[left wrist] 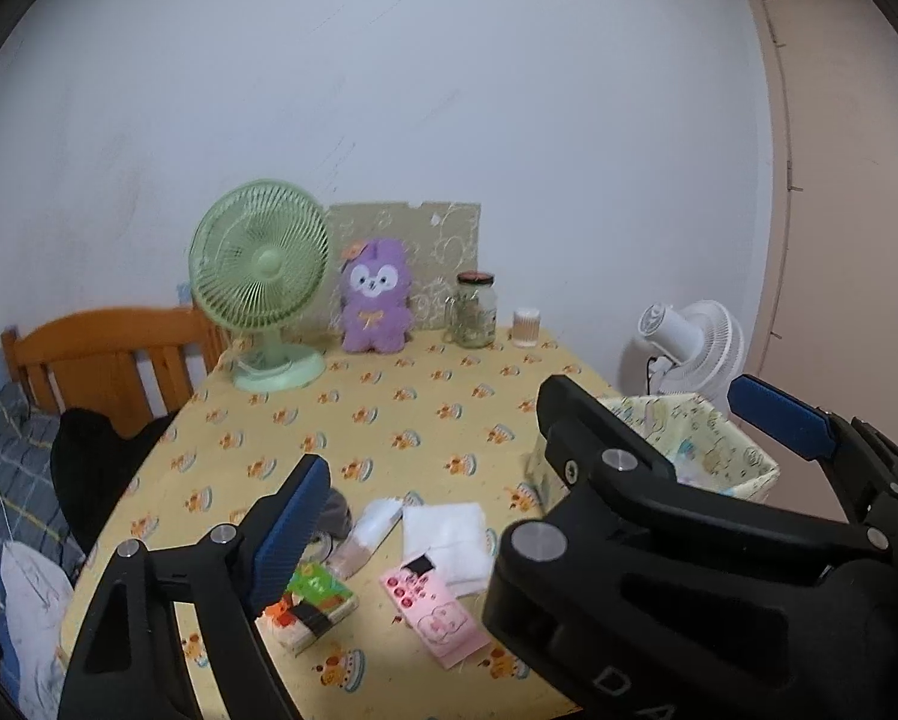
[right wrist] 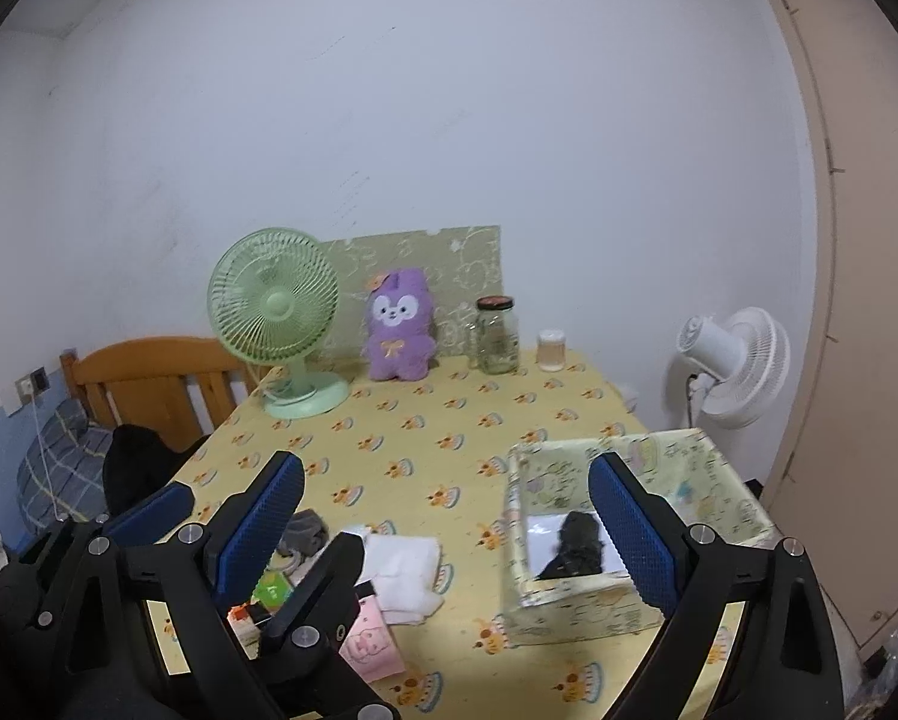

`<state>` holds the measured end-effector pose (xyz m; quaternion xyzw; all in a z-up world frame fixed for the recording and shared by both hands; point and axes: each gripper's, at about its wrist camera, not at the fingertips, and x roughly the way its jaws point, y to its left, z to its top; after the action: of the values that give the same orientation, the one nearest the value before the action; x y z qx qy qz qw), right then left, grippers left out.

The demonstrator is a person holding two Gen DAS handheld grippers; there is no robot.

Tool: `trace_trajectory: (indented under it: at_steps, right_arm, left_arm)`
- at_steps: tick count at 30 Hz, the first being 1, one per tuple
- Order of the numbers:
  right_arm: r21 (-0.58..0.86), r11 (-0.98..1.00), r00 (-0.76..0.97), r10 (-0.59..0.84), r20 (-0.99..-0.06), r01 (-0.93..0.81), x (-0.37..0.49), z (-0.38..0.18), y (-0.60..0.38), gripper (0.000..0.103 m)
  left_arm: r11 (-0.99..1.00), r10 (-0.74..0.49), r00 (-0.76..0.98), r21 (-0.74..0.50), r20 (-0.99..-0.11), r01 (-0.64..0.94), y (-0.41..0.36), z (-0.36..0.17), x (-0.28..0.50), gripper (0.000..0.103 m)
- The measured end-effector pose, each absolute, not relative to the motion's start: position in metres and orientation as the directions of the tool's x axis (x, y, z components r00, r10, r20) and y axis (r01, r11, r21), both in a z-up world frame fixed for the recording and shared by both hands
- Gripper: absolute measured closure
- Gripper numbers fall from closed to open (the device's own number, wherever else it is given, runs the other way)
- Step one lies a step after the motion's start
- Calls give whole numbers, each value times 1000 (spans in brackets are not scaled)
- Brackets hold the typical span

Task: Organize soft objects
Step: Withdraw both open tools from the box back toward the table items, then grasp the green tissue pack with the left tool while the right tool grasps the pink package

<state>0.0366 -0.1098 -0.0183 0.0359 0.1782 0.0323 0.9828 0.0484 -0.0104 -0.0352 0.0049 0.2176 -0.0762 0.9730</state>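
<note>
1. Left gripper (left wrist: 443, 534) jaws apart, nothing between them, above small items at the near table edge.
2. Right gripper (right wrist: 449, 528) jaws wide, nothing gripped.
3. White folded cloth (left wrist: 449, 540) on yellow tablecloth (left wrist: 389, 420), beside pink packet (left wrist: 434, 606).
4. Patterned box (right wrist: 568, 606) to the right, dark soft item (right wrist: 574, 546) inside.

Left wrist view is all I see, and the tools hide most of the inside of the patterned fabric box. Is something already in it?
Observer: Yes. In the right wrist view a black fuzzy soft item lies inside the pale patterned fabric box.
Operator: Is the bottom of the box bare under it?
Observer: It lies on a flat white layer; I cannot tell if that is paper or cloth.
</note>
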Motion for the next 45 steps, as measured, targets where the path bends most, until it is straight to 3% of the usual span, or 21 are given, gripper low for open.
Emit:
trace_trajectory:
  at_steps: [24,34,45]
  right_arm:
    - [84,983,846,183,-500,-163,89,-124,-52,10]
    - [83,979,763,198,-616,-187,113,-162,-32,17]
    - [96,980,719,194,-668,-175,124,-179,-29,27]
  left_arm:
    - [1000,7,798,-7,-603,-14,45,-138,87,16]
    - [998,63,732,30,-678,-59,66,-175,113,16]
    - [999,50,715,43,-697,-28,69,-190,126,20]
